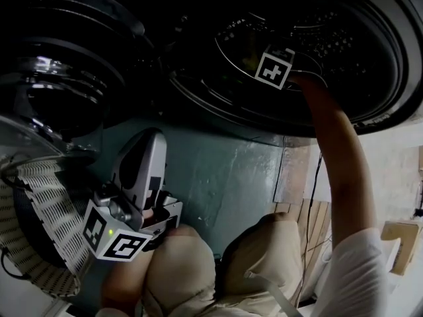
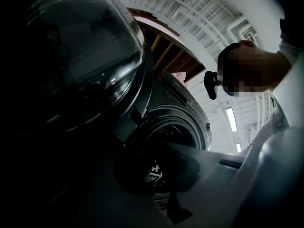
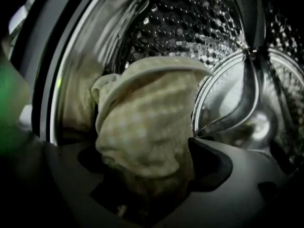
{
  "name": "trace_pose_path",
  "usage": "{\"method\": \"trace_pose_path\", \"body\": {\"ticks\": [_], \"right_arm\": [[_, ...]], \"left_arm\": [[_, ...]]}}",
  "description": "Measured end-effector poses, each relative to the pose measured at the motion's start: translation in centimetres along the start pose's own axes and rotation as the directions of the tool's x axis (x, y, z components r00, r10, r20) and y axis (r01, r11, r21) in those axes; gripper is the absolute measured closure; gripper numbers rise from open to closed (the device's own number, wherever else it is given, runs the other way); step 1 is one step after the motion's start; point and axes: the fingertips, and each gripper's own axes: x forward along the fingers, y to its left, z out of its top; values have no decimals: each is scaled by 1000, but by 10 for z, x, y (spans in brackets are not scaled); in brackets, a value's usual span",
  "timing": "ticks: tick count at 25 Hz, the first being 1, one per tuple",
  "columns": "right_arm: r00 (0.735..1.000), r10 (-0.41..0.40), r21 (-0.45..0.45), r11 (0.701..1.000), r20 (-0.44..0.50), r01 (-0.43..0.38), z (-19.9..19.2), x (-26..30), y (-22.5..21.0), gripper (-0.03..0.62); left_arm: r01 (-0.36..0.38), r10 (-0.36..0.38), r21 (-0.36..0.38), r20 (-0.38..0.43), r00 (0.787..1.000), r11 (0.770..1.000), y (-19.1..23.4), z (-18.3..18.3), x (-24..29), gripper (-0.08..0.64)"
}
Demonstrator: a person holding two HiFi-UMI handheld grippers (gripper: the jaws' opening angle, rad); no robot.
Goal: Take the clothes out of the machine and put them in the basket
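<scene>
Pale checked cloth (image 3: 142, 118), surely soft and light (take a bunched fold), sits pinched by the right hand-held gripper (image 3: 137, 153) inside the steel drum (image 3: 213, 27).

— What sort of place is this?

— A laundry corner, I'd say. There's a front-loading washing machine (image 2: 190, 113) with its round glass door (image 2: 80, 56) swung open. Its perforated steel drum (image 3: 190, 18) has a pale checked cloth (image 3: 142, 122) inside. A white slatted basket (image 1: 46, 210) sits near the door, and the floor (image 1: 225, 170) is painted teal.

— In a home, then?

— It looks more like a hall or a workshop. The white ribbed ceiling (image 2: 199, 8) is high overhead, with strip lights (image 2: 231, 119) and bare wooden beams (image 2: 166, 56).
</scene>
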Motion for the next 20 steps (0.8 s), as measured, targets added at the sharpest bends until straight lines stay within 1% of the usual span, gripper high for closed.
{"method": "trace_pose_path", "body": {"ticks": [1, 2, 3, 4, 6, 8, 10, 13, 20], "right_arm": [[1000, 20, 14, 1000, -8, -20, -1, 1, 3, 97], [999, 41, 27, 999, -15, -40, -2, 1, 8, 138], [998, 55, 33, 998, -17, -55, -3, 0, 13, 210], [998, 59, 32, 998, -14, -58, -3, -1, 16, 267], [999, 42, 18, 999, -5, -42, -1, -5, 18, 304], [1000, 4, 3, 1000, 6, -4, 1, -9, 15, 328], [998, -58, -14, 998, 25, 59, 3, -13, 8, 357], [992, -121, -1, 993, 44, 121, 1, -22, 2, 389], [976, -201, 35, 979, 83, 199, -10, -55, -10, 399]], "left_arm": [[-1, 1, 6, 1, 1000, 1000, -1, 1, -1, 546], [-4, 4, 10, 1, 1000, 1000, -1, 1, -1, 547], [-5, 5, 11, 1, 1000, 1000, -1, 1, -2, 546], [-5, 5, 12, 0, 1000, 1000, -2, 1, -3, 546], [-1, 1, 14, 0, 1000, 1000, -3, 1, -3, 546], [4, -4, 15, 3, 1000, 1000, -5, 2, -3, 546], [9, -9, 11, 6, 1000, 1000, -7, 1, -3, 546], [18, -18, 12, 7, 1000, 1000, -10, 1, -2, 546], [40, -40, 4, 11, 999, 999, -14, -4, 2, 546]]}}
